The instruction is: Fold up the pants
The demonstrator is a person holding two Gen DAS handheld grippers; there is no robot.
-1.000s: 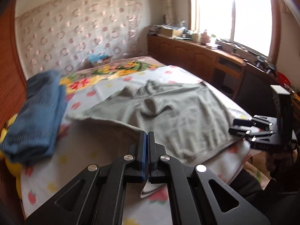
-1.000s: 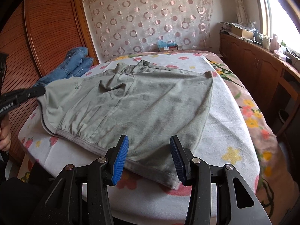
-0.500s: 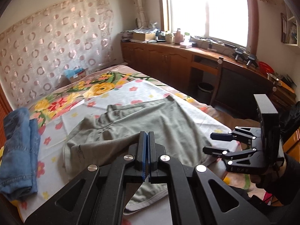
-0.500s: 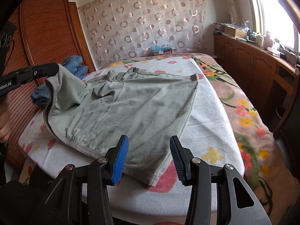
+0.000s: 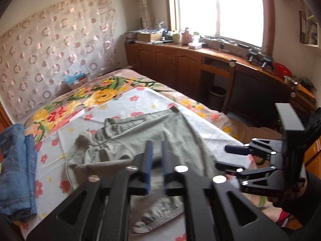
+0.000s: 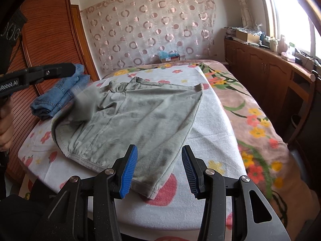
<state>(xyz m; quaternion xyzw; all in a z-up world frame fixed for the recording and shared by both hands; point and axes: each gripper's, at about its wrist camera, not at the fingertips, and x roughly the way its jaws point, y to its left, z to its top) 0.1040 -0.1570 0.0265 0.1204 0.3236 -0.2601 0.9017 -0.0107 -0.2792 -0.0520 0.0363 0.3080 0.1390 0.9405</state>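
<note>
2 views: right gripper (image 6: 159, 168) fingers apart, empty; left gripper (image 5: 156, 165) fingers opening, blurred pants (image 6: 140, 118) flap loose.

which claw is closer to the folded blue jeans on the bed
Left. The left claw hangs right beside the folded blue jeans, its jaws opening over the grey pants. The right claw sits open at the pants' near hem, across the garment from them.

left gripper (image 5: 156, 161) jaws opening | over grey pants (image 5: 140, 138) | bed (image 5: 124, 104)
</note>
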